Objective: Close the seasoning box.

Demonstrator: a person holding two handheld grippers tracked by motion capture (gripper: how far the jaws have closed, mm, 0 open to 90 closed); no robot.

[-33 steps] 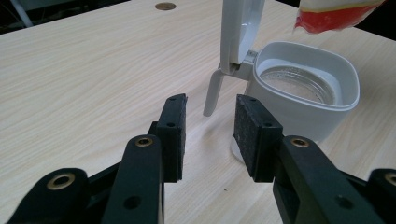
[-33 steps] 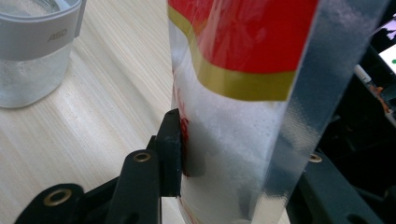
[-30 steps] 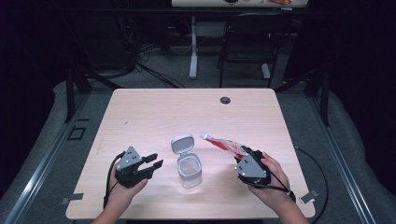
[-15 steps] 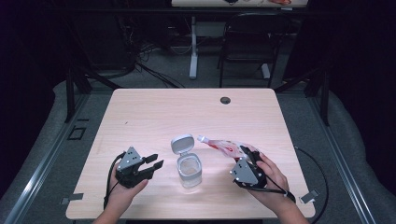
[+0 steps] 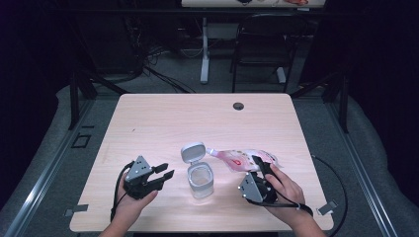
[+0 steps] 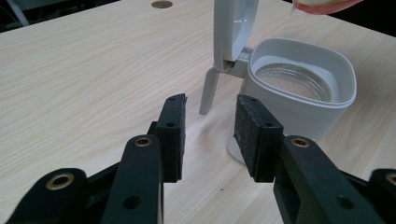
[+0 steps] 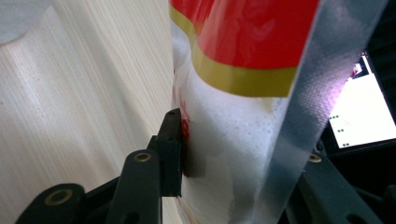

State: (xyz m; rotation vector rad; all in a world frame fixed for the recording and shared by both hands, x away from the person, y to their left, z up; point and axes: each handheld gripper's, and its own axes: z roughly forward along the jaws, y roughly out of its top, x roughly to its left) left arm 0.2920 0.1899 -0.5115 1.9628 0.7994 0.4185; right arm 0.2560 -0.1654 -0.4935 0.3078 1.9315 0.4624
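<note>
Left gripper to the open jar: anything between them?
Nothing. In the high view bare table separates the left gripper from the jar. In the left gripper view its open jaws point at the jar's flip lid.

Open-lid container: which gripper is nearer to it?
Left, narrowly. The left gripper sits open just beside the container, jaws aimed at it. The right gripper is farther off on the other side, shut on the pouch.

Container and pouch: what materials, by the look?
Container: likely matte grey-white plastic, with a moulded rim and hinged lid; the inside looks clear, glass or plastic. Pouch, clamped in the right gripper: thin glossy plastic film with a textured clear seam and a printed red-and-gold label.
</note>
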